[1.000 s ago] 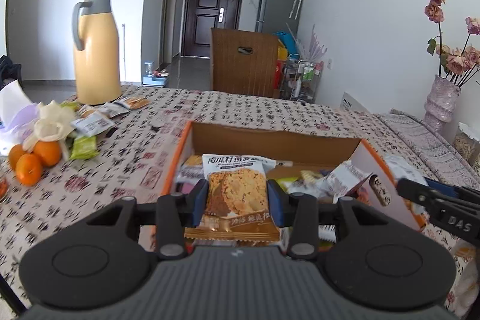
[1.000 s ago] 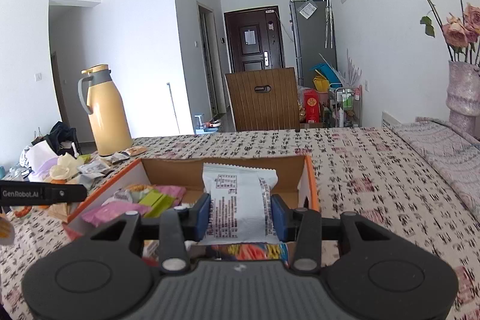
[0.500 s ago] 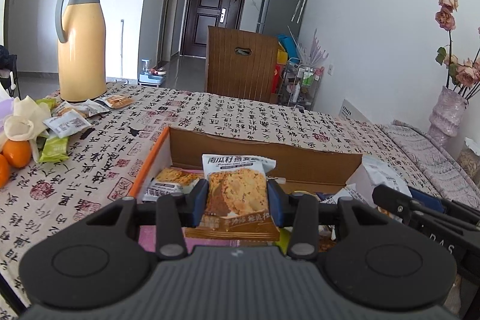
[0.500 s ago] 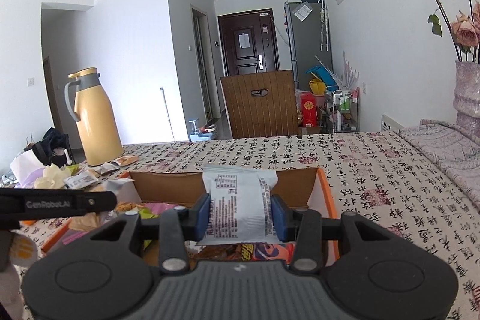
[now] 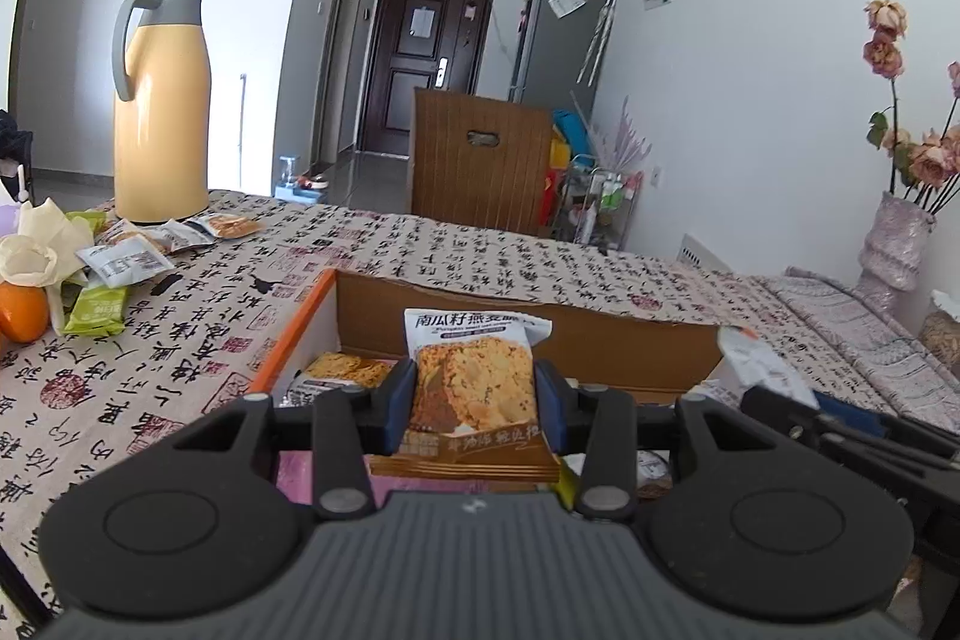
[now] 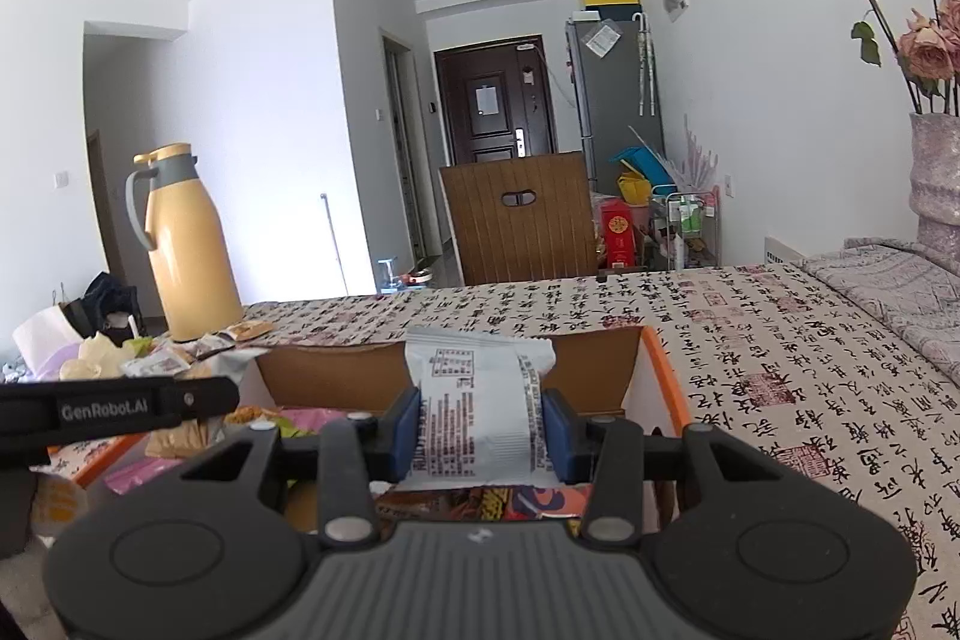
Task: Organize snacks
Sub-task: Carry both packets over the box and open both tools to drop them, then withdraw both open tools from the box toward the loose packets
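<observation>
My left gripper [image 5: 474,403] is shut on a brown oat-cookie packet [image 5: 473,388], held upright over the open cardboard box [image 5: 528,322] with the orange rim. My right gripper [image 6: 480,436] is shut on a white snack packet [image 6: 477,412], back side facing me, over the same box [image 6: 600,370] near its right wall. Several snack packets [image 5: 345,373] lie inside the box. The right gripper's arm [image 5: 840,436] shows at the right of the left wrist view, and the left gripper's arm [image 6: 114,406] at the left of the right wrist view.
A yellow thermos jug [image 5: 159,106] stands at the table's far left, with loose snack packets [image 5: 126,262], an orange [image 5: 21,310] and crumpled paper beside it. A vase of dried roses [image 5: 894,244] stands at the right. A wooden chair [image 5: 480,166] is behind the table.
Both grippers, each still holding its packet, have sunk and moved forward over the box. In the left wrist view the box now lies closer under the gripper, and the oranges have slid off to the left.
</observation>
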Motion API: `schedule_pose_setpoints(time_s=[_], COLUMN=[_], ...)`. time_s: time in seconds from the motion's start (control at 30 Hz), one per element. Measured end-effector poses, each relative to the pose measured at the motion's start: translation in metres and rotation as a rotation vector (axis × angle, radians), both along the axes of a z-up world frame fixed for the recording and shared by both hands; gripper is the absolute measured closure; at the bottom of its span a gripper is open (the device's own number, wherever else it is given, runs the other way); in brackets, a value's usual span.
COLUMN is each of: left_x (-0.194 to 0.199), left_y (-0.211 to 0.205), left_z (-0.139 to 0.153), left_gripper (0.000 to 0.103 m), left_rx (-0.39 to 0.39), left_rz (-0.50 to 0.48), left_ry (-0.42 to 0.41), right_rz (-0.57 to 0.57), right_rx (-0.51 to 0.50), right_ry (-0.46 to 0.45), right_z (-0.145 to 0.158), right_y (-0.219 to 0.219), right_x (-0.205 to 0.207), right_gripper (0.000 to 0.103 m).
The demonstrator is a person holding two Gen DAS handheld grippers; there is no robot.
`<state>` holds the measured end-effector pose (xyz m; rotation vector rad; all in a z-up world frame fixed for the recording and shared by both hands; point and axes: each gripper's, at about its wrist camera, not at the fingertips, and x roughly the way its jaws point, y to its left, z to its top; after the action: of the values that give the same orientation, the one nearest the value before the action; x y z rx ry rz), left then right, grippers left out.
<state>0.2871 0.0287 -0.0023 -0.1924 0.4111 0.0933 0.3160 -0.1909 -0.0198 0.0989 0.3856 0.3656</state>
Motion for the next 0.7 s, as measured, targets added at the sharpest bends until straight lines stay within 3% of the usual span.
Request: schedule_pose_setpoints(time_s=[0.1, 0.17, 0.23, 0.3, 0.7], left_x=[-0.005, -0.008, -0.011, -0.014, -0.013], left_y=[0.004, 0.007, 0.009, 0.009, 0.009], left_z=[-0.001, 0.001, 0.002, 0.004, 0.005], left_gripper=[0.055, 0.043, 0.017, 0.000, 0.000], left_rx=[-0.023, -0.042, -0.046, -0.047, -0.048], left_rz=[0.012, 0.019, 0.035, 0.047, 0.059], left_ry=[-0.029, -0.046, -0.067, -0.086, -0.063], right_rz=[0.001, -0.004, -0.026, -0.044, -0.073], right_rx=[0.000, 0.009, 0.012, 0.016, 0.026], right_ry=[0.003, 0.000, -0.014, -0.027, -0.013], right_z=[-0.002, -0.002, -0.002, -0.001, 0.000], right_y=[0.000, -0.002, -0.003, -0.005, -0.009], right_x=[-0.002, -0.003, -0.005, -0.007, -0.002], right_gripper=[0.059, 0.047, 0.021, 0.013, 0.003])
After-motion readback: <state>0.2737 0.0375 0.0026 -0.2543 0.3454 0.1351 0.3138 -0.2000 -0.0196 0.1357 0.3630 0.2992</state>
